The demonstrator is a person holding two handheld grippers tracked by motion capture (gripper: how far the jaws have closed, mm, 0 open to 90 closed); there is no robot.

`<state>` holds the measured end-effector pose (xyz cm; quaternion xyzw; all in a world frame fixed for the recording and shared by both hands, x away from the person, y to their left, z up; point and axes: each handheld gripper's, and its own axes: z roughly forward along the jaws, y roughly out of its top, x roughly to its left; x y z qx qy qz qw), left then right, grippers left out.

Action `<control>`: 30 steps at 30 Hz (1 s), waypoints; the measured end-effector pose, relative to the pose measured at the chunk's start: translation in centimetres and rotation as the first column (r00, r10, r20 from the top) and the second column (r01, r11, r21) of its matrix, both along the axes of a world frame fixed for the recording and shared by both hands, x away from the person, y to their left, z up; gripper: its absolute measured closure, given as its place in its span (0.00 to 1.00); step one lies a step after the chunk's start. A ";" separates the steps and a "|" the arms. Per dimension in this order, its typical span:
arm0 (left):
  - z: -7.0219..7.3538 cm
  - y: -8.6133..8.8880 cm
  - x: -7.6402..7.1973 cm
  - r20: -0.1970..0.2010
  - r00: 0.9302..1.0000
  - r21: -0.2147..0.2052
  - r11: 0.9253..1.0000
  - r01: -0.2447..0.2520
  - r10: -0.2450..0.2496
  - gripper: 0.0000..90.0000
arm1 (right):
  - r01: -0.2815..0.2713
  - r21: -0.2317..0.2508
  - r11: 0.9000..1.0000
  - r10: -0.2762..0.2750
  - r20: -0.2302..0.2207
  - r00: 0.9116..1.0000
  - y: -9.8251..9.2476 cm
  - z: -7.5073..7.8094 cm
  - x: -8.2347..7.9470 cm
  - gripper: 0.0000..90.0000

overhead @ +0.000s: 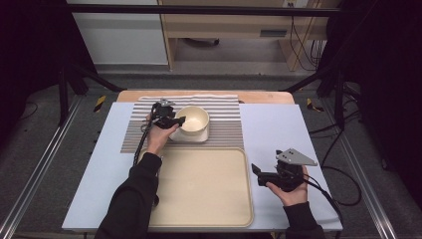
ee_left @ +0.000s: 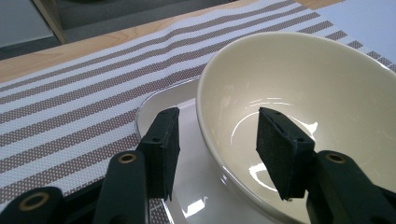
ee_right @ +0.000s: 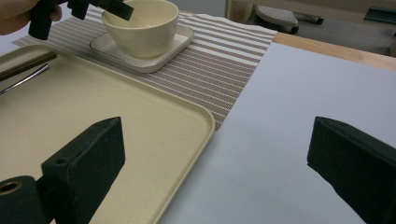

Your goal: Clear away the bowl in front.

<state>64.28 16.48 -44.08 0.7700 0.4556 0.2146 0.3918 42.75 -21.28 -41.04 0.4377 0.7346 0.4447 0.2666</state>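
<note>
The cream bowl stands upright, mouth up, on a shallow white square plate; being round, it has no long axis to speak of. The plate lies flat on a brown-and-white striped mat at the far middle of the desk, with the mat's stripes running across the desk from left to right.

The left claw straddles the bowl's near-left rim: in the left gripper view one pad sits outside the wall, over the plate, and the other pad hangs inside the bowl. The jaws stand about half open with the bowl's wall between them, and a gap shows on each side of it, so nothing is gripped yet.

Nearer the person lies a large beige tray, its long axis also left to right, just beside the mat's near edge. Two slim utensils rest on the tray's left part.

The right claw hovers over the pale desk surface just right of the tray, jaws spread wide and empty, pointing towards the tray.
</note>
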 end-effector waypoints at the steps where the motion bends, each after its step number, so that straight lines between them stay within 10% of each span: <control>1: -0.1 0.0 0.1 -0.001 1.000 0.006 1.000 0.003 -0.003 0.56 | 0.001 0.000 1.000 -0.001 0.000 1.000 0.0 0.0 0.0 0.05; 30: -0.6 0.0 0.8 -0.105 0.990 -0.038 0.995 -0.098 0.093 0.91 | 0.000 -0.001 1.000 0.000 0.000 1.000 -0.1 0.0 0.1 0.05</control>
